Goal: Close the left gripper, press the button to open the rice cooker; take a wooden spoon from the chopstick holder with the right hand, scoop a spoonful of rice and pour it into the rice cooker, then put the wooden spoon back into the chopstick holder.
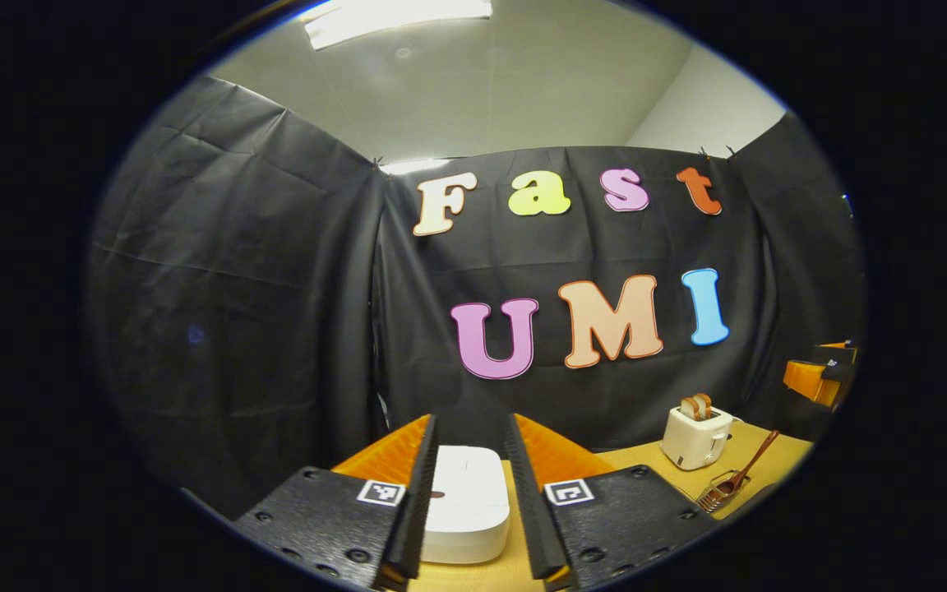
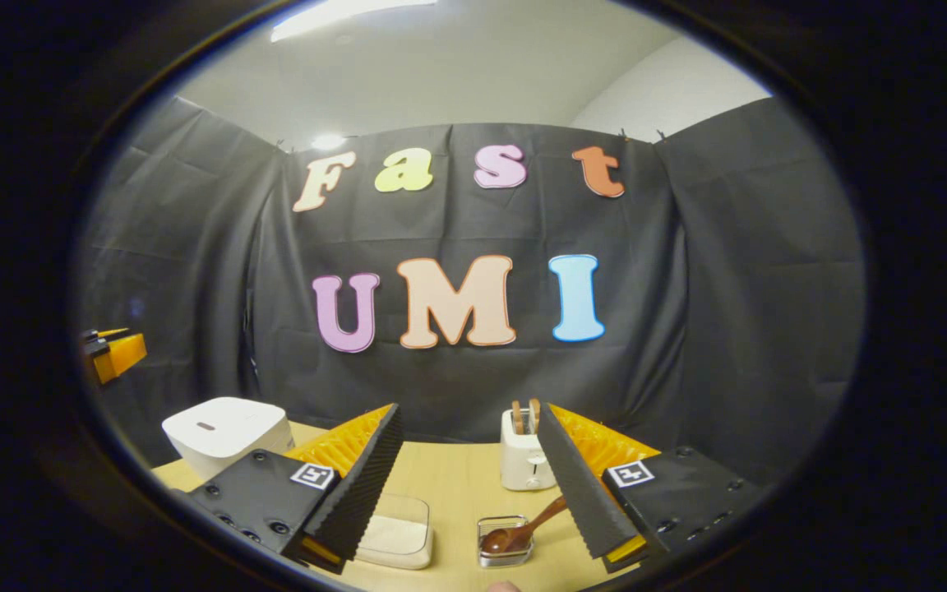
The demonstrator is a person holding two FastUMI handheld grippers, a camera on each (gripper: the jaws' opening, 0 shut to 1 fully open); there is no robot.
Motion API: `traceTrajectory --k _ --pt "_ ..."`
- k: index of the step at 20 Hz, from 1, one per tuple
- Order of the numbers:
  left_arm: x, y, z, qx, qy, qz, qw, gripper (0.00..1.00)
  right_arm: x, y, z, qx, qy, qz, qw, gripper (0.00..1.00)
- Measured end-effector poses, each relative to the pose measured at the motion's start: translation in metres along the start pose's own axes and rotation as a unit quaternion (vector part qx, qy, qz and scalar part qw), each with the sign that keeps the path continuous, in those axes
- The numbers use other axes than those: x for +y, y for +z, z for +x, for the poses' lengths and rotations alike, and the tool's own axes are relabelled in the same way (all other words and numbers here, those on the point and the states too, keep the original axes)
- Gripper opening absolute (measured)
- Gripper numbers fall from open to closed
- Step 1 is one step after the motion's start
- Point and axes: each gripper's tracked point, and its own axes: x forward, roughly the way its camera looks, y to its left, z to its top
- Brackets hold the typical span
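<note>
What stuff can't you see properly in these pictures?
- Rice cooker: in the left gripper view, its sides are hidden behind the left gripper's fingers.
- Clear container: in the right gripper view, partly covered by the right gripper's finger; contents unclear.
- Wooden spoon: handle end hidden behind the other finger.

White rice cooker (image 2: 227, 432), lid shut; right of it, clear rice box (image 2: 395, 533), then chopstick holder (image 2: 506, 543) with wooden spoon (image 2: 523, 530) leaning.

White toaster (image 2: 525, 462) with two slices upright, at table (image 2: 457, 485) rear near black cloth wall (image 2: 728, 288).
</note>
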Motion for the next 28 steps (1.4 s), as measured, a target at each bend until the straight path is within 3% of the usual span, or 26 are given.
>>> traceTrajectory --k 4,7,8,12,19,28 --pt "0.001 0.001 0.001 -0.003 -0.004 -0.003 1.000 0.23 0.001 0.001 -0.002 -0.002 -0.001 -0.002 1.000 1.00" --pt "0.002 0.000 0.007 -0.001 -0.010 -0.002 1.000 0.20 0.001 0.001 -0.004 -0.004 -0.003 -0.003 1.000 1.00" --pt "0.004 -0.001 0.005 0.000 -0.009 -0.007 1.000 0.01 0.001 0.002 -0.004 -0.003 -0.005 -0.003 1.000 1.00" --pt "0.010 -0.016 0.014 0.020 -0.017 -0.025 0.999 0.00 -0.002 0.002 -0.007 -0.005 -0.015 -0.001 1.000 1.00" --pt "0.051 -0.056 0.045 0.063 0.014 -0.039 0.997 0.00 -0.002 0.000 -0.012 -0.002 -0.035 -0.003 0.999 1.00" --pt "0.064 -0.126 0.082 0.133 -0.004 -0.062 0.989 0.00 0.001 -0.007 -0.015 0.011 -0.057 -0.024 0.998 1.00"
